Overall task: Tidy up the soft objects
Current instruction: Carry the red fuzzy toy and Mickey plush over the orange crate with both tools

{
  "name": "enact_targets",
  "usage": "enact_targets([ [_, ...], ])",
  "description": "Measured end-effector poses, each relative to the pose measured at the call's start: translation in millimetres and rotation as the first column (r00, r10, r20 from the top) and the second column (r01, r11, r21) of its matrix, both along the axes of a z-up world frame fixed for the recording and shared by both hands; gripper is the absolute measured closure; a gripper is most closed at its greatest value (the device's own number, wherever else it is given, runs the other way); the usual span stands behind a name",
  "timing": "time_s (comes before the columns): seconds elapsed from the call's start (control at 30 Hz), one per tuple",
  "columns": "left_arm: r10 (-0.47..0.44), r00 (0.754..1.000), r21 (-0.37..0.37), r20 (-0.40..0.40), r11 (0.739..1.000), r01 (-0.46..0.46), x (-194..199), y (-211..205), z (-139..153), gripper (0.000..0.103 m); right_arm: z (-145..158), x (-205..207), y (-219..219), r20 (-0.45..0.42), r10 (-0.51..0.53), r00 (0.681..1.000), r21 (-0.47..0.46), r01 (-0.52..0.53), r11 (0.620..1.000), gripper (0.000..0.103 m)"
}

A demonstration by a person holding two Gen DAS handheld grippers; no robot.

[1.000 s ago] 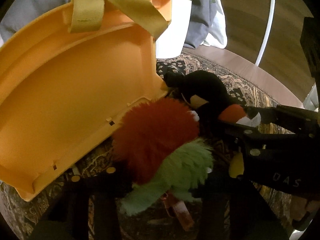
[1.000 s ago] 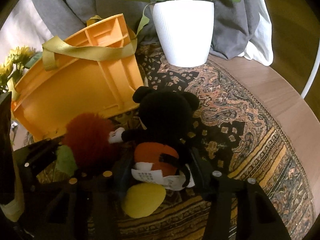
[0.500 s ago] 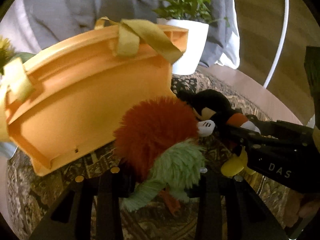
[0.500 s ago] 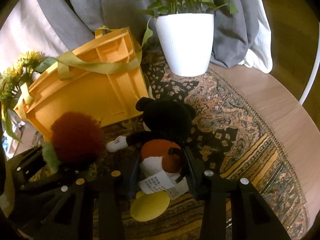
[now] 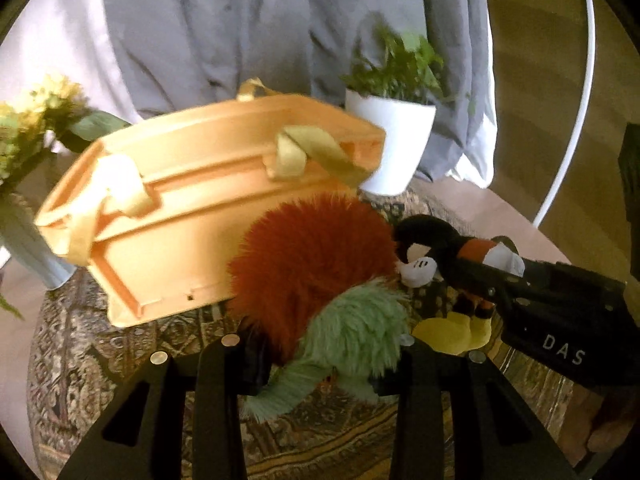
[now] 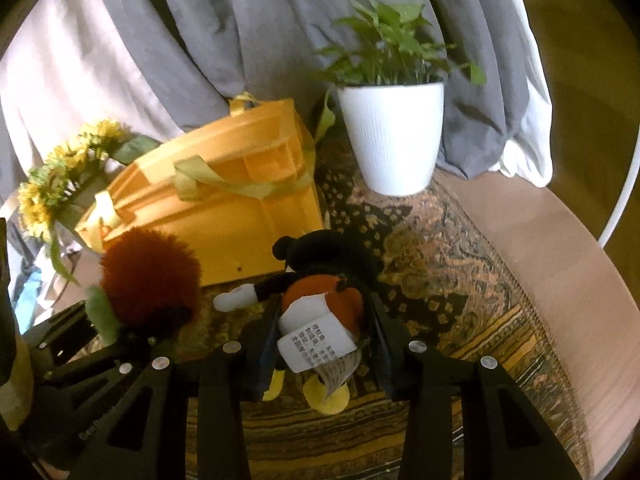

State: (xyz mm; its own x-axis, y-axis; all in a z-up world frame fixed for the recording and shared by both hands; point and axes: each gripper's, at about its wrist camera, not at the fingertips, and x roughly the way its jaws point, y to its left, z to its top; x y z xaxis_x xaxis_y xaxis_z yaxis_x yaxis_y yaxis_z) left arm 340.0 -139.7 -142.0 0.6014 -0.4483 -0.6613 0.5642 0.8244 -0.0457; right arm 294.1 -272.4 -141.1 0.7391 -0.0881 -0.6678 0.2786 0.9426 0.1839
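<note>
My left gripper [image 5: 320,350] is shut on a fluffy red and green plush [image 5: 320,280] and holds it above the rug; the plush also shows in the right wrist view [image 6: 150,284]. My right gripper [image 6: 322,340] is shut on a black mouse plush [image 6: 324,276] with red shorts, yellow shoes and a white label; the mouse also shows in the left wrist view [image 5: 440,248]. An orange crate [image 5: 192,216] with olive straps stands behind both toys, shown too in the right wrist view [image 6: 240,208]. Its inside is hidden.
A white pot with a green plant [image 6: 394,136] stands right of the crate on the patterned rug [image 6: 440,280]. A vase of yellow flowers [image 6: 52,188] stands left of the crate. Grey and white curtains [image 6: 240,32] hang behind. Wooden floor [image 6: 552,248] lies to the right.
Both grippers have risen with their plush toys, lifting them off the rug. The crate now looks lower and farther in both views.
</note>
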Motion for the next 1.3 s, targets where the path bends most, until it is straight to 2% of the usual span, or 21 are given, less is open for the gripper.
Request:
enact_targets([
  [0.4,0.092,0.992,-0.056,0.089,0.995,-0.087,-19,20,44,0.067,53,-15,14,0.121,0.057,0.991,-0.027,-0.054,0.998,0.062],
  [0.7,0.143,0.976,-0.095,0.165,0.987,-0.128,-27,38,79,0.067,86,-20,30,0.211,0.088,0.973,-0.053,-0.079,0.995,0.062],
  [1.3,0.21,0.93,-0.112,0.303,0.977,-0.184,-4,53,134,0.067,134,17,38,0.352,0.124,0.928,-0.075,-0.104,0.992,0.062],
])
